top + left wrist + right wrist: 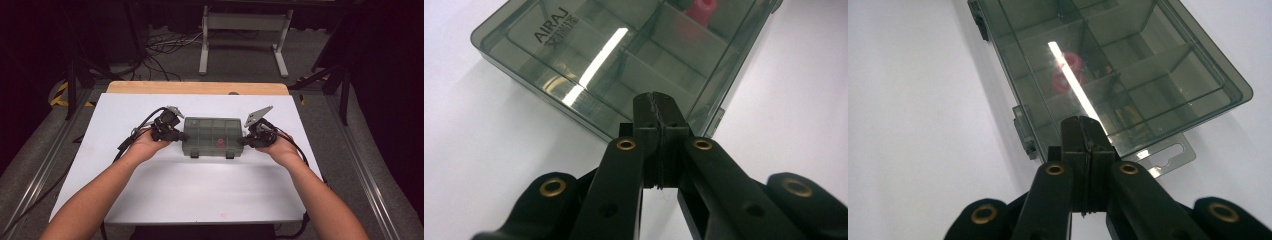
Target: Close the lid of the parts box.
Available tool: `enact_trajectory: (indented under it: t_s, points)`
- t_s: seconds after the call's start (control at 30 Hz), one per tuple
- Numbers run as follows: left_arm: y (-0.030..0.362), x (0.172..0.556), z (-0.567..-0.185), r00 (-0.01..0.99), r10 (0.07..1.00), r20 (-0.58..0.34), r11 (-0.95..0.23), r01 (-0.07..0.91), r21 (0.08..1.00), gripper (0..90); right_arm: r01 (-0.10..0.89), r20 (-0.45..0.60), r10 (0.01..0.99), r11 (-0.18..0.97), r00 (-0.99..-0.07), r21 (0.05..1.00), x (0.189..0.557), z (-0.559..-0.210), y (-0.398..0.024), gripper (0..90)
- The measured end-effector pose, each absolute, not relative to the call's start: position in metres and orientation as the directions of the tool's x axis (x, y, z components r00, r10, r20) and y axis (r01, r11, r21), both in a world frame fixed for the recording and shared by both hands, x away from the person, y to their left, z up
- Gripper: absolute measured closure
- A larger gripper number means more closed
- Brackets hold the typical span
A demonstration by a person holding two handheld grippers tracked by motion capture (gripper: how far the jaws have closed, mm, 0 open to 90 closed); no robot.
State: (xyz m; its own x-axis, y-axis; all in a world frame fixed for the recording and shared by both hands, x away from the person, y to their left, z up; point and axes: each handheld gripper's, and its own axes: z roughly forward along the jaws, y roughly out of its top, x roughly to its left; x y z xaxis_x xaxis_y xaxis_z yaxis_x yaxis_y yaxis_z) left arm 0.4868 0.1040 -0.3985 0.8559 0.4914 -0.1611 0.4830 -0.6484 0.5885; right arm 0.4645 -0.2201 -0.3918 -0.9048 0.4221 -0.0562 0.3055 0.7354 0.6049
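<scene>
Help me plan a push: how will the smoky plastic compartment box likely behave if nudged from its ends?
The compartment box looks rigid and lies flat, so it should slide rather than tip. Its glossy lid and the smooth white table suggest slipperiness. With mostly empty cells and one small red piece, it is probably light.

A white tabletop (pixel 165 185) covers most of the table; a strip of bare light wood (pixel 197 88) shows along its far edge; the white surface is smooth and evenly lit from above, with a faint pinkish mark near its front edge. Grey carpeted floor (pixel 240 62) lies beyond and to both sides; metal rails (pixel 367 172) run along the floor on either side of the table; yellow-and-black hazard tape (pixel 61 95) marks the floor at the far left. A white metal frame stand (pixel 243 30) sits on the floor behind the table; loose black cables (pixel 160 52) sprawl beside it; the far room falls into darkness.
</scene>
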Motion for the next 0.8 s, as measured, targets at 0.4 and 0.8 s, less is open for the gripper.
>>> enact_trajectory:
  t_s: [0.4, 0.8]
  points:
    - [0.101, 0.483, -0.403, 0.872, 0.475, -0.117, -0.680, 0.448, 0.580, 89.7, 0.293, -0.082, 0.412, 0.760, -0.907, 0.580, 0.463, -0.397, -0.217, 89.7]
    - [0.102, 0.480, -0.404, 0.867, 0.483, -0.122, -0.664, 0.454, 0.595, 87.1, 0.287, -0.110, 0.424, 0.760, -0.899, 0.583, 0.461, -0.397, -0.217, 82.8]
